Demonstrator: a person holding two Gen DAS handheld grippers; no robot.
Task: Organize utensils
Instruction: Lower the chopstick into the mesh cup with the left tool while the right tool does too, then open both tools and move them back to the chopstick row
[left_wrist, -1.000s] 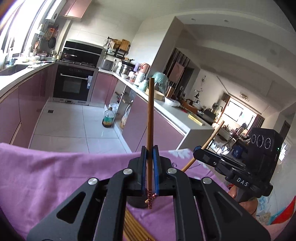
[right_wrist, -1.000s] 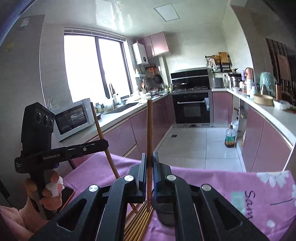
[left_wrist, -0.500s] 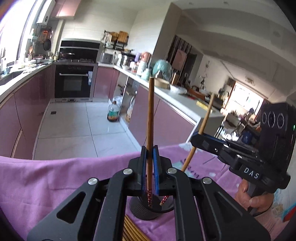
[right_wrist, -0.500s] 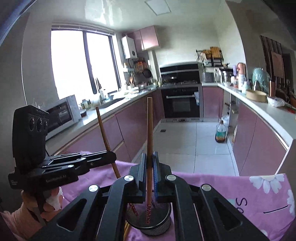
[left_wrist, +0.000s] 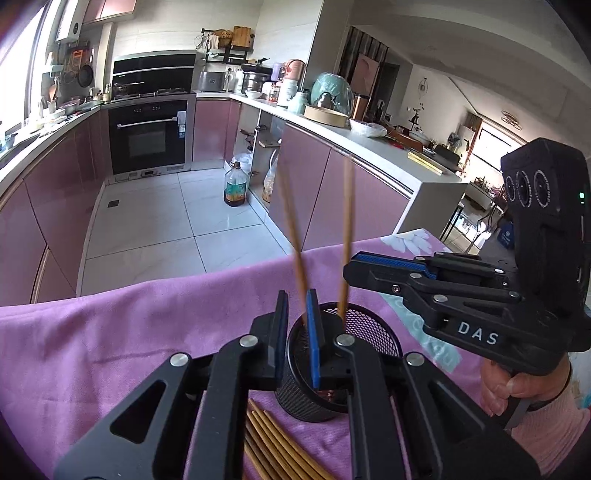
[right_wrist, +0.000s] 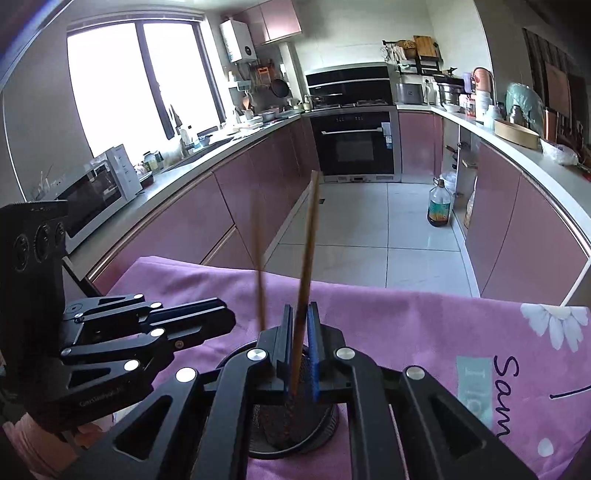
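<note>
Now both chopsticks are standing tips-down in the black mesh cup (left_wrist: 369, 328), which is sitting on the purple cloth (left_wrist: 110, 332) covering the counter.

The left claw (left_wrist: 297, 325) is showing a narrow gap. The left chopstick (left_wrist: 291, 221) is leaning on one pad w/ daylight on the other side, so it's prob. not being pinched.

Same w/ the right claw (right_wrist: 300, 332): it's barely cracked, and the right chopstick (right_wrist: 308, 251) is tilting loosely between the pads.

Handling, as a guess:
- The sticks are looking light, stiff, thin and smooth, so they're likely rolling or slipping easily.
- Gripping approx. mid-shaft, square across the pads, is looking best.

Looks: long tan bamboo w/ a reddish patterned tip end. The spare chopsticks (left_wrist: 273, 443) are lying bundled on the cloth beside the cup.
</note>
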